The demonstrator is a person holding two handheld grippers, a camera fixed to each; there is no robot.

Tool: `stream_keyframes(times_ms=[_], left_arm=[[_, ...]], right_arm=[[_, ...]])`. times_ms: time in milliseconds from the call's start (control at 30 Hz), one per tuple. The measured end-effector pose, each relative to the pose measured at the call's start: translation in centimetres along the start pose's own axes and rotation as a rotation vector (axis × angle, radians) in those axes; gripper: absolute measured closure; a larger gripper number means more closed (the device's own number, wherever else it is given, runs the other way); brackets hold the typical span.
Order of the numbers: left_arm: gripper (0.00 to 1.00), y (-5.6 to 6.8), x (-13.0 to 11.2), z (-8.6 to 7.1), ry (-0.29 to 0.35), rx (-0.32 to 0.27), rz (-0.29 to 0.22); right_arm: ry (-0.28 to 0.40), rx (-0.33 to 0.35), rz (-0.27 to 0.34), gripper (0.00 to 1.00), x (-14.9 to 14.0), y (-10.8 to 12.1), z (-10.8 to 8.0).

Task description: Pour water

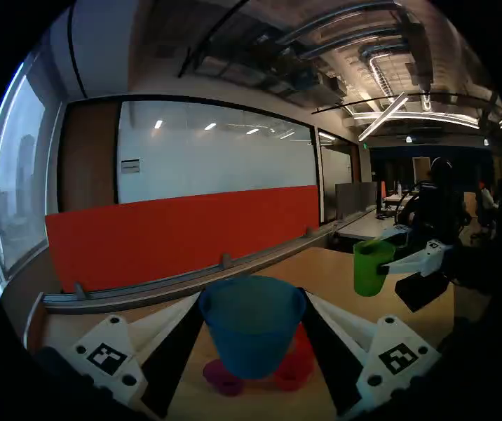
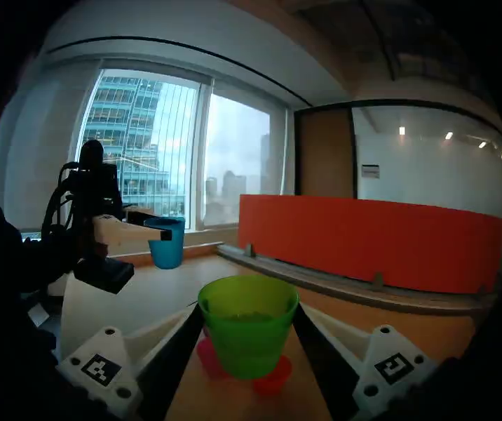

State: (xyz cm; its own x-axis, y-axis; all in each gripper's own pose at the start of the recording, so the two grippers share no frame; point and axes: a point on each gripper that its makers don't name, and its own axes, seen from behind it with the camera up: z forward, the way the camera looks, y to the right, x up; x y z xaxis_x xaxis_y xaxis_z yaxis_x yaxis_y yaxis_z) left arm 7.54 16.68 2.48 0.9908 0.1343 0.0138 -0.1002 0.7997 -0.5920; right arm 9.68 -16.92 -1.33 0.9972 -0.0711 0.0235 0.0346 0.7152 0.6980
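In the left gripper view, my left gripper is shut on a blue cup, held upright above the wooden table. Farther right, the right gripper holds a green cup upright. In the right gripper view, my right gripper is shut on that green cup, whose inside looks dark near the bottom. At the left of this view the left gripper carries the blue cup over the table.
Small pink and red pieces lie on the table below the blue cup, and similar ones lie under the green cup. An orange panel with a metal rail runs along the table's far edge. Large windows stand beyond.
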Motion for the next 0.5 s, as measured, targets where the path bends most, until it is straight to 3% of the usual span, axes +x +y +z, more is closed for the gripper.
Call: stream_keyframes(times_ms=[200, 500], left_arm=[[0.1, 0.2, -1.0, 0.0, -0.021, -0.012, 0.007], [0.11, 0.4, -4.5, -0.2, -0.09, -0.03, -0.008]], right_arm=[[-0.014, 0.012, -0.002, 0.1, -0.3, -0.2, 0.0], [-0.039, 0.031, 0.008, 0.1, -1.1, -0.5, 0.1]])
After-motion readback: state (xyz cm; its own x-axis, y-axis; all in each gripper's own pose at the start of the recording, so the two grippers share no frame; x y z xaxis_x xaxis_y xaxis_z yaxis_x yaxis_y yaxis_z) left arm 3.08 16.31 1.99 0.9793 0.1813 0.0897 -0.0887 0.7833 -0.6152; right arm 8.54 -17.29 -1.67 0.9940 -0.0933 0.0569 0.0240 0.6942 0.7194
